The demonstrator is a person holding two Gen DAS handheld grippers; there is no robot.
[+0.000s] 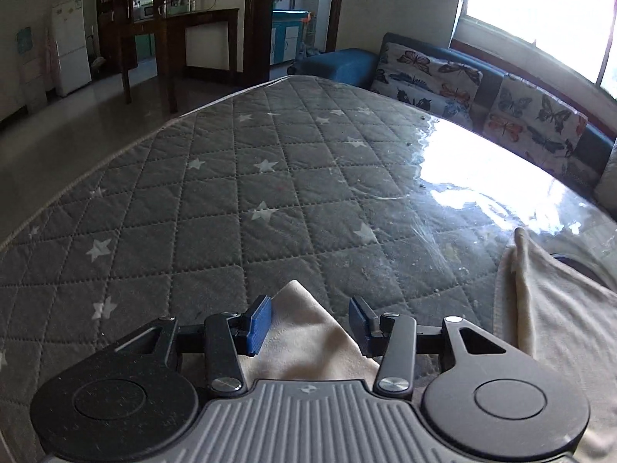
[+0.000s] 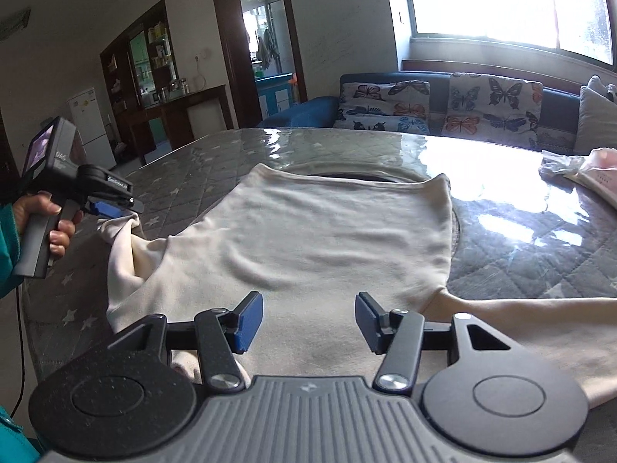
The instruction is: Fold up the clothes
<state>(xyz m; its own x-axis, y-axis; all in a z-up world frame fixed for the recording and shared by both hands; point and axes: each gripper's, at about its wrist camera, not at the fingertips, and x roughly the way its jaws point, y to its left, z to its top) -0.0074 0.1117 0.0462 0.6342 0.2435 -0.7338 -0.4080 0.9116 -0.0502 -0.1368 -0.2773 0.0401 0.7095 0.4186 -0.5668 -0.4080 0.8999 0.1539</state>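
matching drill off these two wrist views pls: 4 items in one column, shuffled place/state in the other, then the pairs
1. left gripper
2. right gripper
3. cream garment
4. butterfly cushions

A. spread flat on the quilted table cover
B. open above the garment's near middle
C. on the blue sofa under the window
D. open, with a sleeve tip between its fingers

Pairs: 1-D, 2-B, 3-A, 4-C

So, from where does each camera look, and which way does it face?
Left wrist: sits on the left tool, looks across the grey quilted table toward the sofa; own open fingers straddle a cream garment corner.
Right wrist: sits on the right tool, open above the garment, facing the sofa and window; shows the left hand.
Shared: garment, table, sofa.
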